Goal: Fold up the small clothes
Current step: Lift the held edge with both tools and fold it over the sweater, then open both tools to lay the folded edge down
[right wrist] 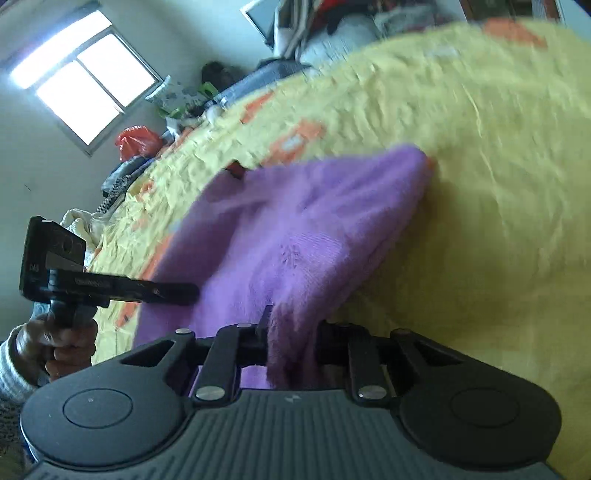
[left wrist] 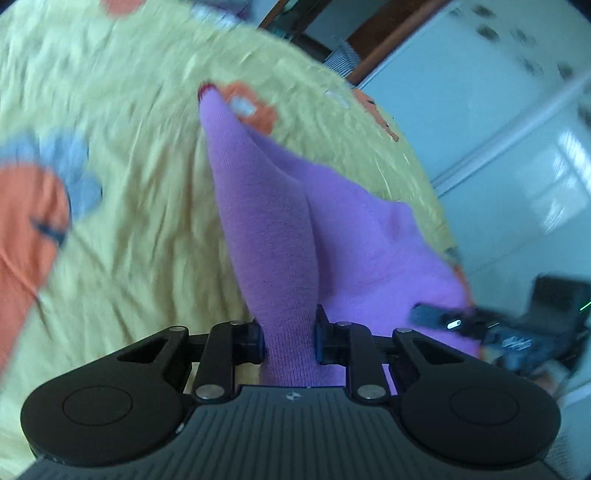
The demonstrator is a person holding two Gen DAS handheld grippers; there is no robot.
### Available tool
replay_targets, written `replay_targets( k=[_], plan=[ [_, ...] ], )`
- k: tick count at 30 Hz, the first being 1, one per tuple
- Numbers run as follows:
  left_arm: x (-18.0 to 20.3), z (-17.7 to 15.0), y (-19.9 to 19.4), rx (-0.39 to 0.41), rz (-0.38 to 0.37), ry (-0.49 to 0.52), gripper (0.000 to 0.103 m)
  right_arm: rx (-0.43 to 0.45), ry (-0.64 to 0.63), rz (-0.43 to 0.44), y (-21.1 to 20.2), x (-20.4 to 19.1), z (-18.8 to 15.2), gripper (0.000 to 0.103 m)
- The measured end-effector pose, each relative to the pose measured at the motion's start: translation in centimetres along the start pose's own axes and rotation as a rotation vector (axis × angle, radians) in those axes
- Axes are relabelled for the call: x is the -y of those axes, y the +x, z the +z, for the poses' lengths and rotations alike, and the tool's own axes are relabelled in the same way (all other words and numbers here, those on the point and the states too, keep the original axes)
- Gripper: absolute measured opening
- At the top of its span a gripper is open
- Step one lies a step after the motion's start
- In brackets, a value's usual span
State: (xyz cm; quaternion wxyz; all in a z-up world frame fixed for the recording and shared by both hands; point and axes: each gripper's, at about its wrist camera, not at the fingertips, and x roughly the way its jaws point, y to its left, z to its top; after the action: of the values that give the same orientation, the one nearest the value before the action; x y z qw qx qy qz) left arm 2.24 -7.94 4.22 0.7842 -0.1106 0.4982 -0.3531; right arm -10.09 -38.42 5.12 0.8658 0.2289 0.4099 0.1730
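A purple knit garment (left wrist: 295, 236) lies partly raised over a yellow bedspread (left wrist: 140, 192) printed with orange and blue patches; both views are blurred. The left gripper (left wrist: 290, 339) is clamped on a bunched fold of the garment, its jaws pressing the cloth from both sides, and the fold runs away from it to a narrow tip with a red edge. The right gripper (right wrist: 291, 341) is likewise clamped on another bunched part of the same garment, near the bedspread's near edge.

In the right wrist view the left gripper (right wrist: 184, 290) reaches in from the left, held by a hand (right wrist: 55, 343) in a pale knit sleeve. Beyond the bed's far edge lie piled clothes (right wrist: 332, 26), a red plastic bag (right wrist: 138, 140) and a bright window (right wrist: 85, 81). In the left wrist view a pale cabinet (left wrist: 498, 92) stands past the bed.
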Motion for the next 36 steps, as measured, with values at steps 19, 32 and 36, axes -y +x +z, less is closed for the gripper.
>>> replay_targets(
  k=[19,32,36],
  plan=[
    [-11.9,-1.0,-9.7,0.003,0.141,-0.174,0.037,-0.028,-0.080,-0.036,9.0,-9.6,3.0,0.036],
    [-14.7,-9.9,-9.9,0.071,-0.109,-0.458,0.012,-0.042,-0.099,0.045,7.7,-9.1,-4.6,0.012],
    [-13.5,-10.2,-13.1,0.110,-0.188,-0.497,0.010,-0.001,-0.111,0.098,5.5,-10.3,-3.6,0.011]
  ],
)
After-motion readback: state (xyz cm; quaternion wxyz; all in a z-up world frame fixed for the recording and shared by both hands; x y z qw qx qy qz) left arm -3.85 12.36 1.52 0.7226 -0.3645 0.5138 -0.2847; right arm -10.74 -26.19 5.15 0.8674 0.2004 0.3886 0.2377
